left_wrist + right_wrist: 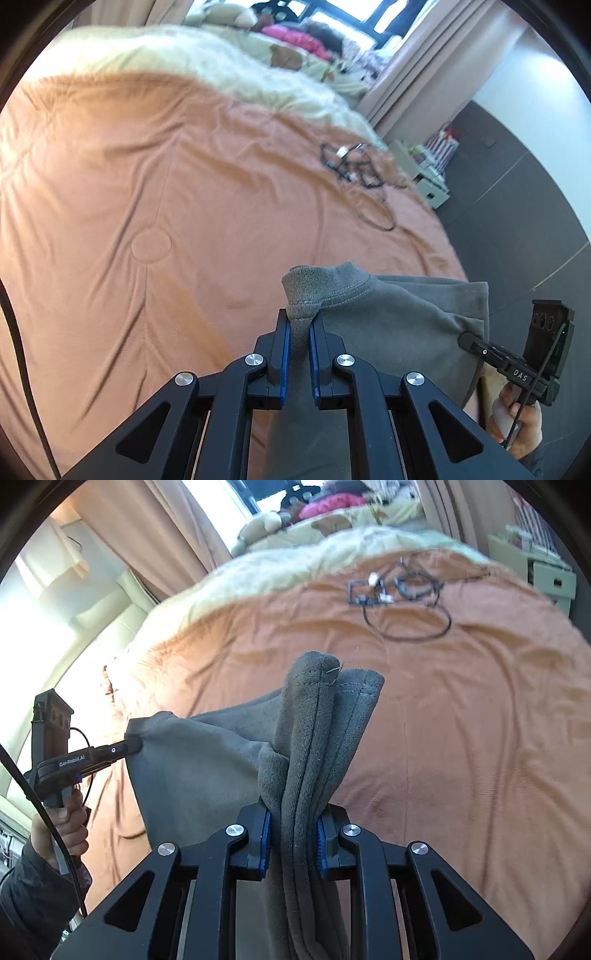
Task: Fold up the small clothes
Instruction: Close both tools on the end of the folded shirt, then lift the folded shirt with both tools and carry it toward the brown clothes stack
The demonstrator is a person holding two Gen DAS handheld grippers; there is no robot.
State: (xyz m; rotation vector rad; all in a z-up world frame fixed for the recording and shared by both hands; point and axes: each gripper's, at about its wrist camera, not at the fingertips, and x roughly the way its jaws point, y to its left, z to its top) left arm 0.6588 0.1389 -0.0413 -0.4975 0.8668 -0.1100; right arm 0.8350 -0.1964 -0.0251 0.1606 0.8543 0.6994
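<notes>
A small grey garment [388, 317] hangs stretched between both grippers above an orange bedspread [147, 184]. My left gripper [299, 325] is shut on a ribbed corner of it, the cloth pinched between the blue pads. In the right wrist view my right gripper [293, 823] is shut on a thick bunched fold of the same grey garment [317, 731], which sticks up past the fingertips. Each gripper shows in the other's view at the cloth's far corner: the right gripper [467, 338], the left gripper [133, 745], each in a person's hand.
A tangle of black cable [402, 594] with small white parts lies on the far side of the bedspread [480, 720]. A cream fluffy blanket [184, 55], pink clothes, beige curtains [417, 70] and storage boxes [432, 184] lie beyond. Dark floor [517, 221] borders the bed on the right.
</notes>
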